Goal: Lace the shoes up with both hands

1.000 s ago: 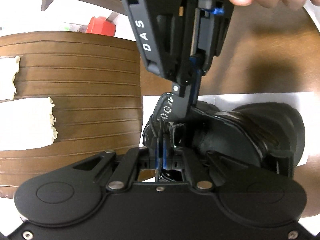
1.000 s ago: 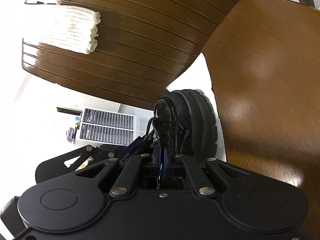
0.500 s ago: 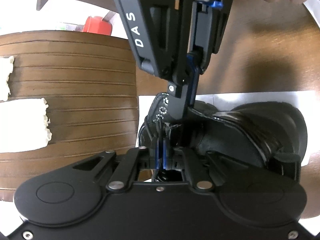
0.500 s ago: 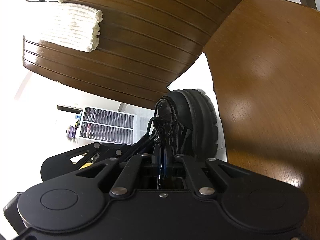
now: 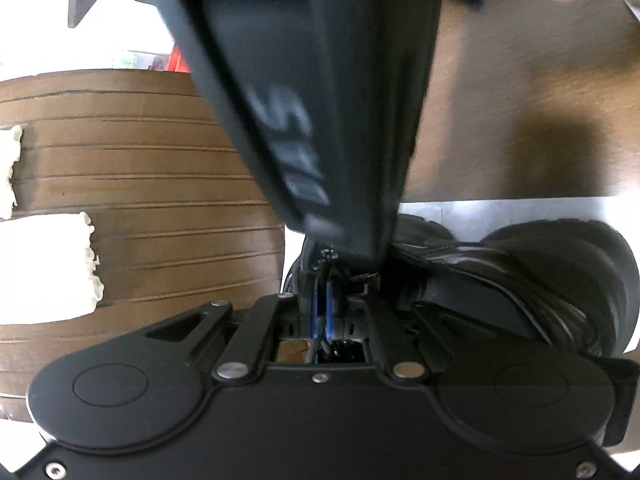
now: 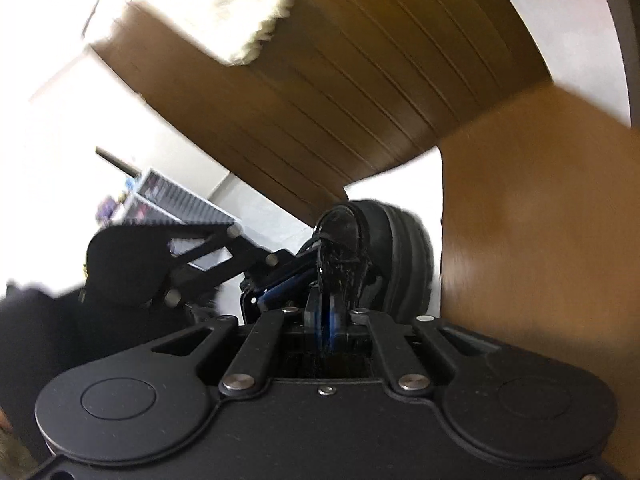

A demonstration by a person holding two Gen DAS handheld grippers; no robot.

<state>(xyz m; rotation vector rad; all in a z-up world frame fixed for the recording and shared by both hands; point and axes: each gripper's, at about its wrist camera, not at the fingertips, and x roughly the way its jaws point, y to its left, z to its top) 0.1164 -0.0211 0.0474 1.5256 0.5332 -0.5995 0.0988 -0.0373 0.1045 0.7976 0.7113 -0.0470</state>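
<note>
Pointing steeply down, the left gripper is closed, pinching a black lace. Right gripper, crossing close overhead, has just been opening slightly, a lace strand between its pads. Black shoe lies on white paper on the worktop, directly beneath both.

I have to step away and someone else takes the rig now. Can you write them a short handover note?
Left gripper: shut on a black lace.
Right gripper: shut, with a black lace strand between its pads; it crosses close above the left.
Black chunky-soled shoe: on its side on a white paper sheet on the brown wooden table.
Done: both lace ends gripped at the eyelets.
Left: how far lacing has got is hidden; the knot is not visible.
</note>
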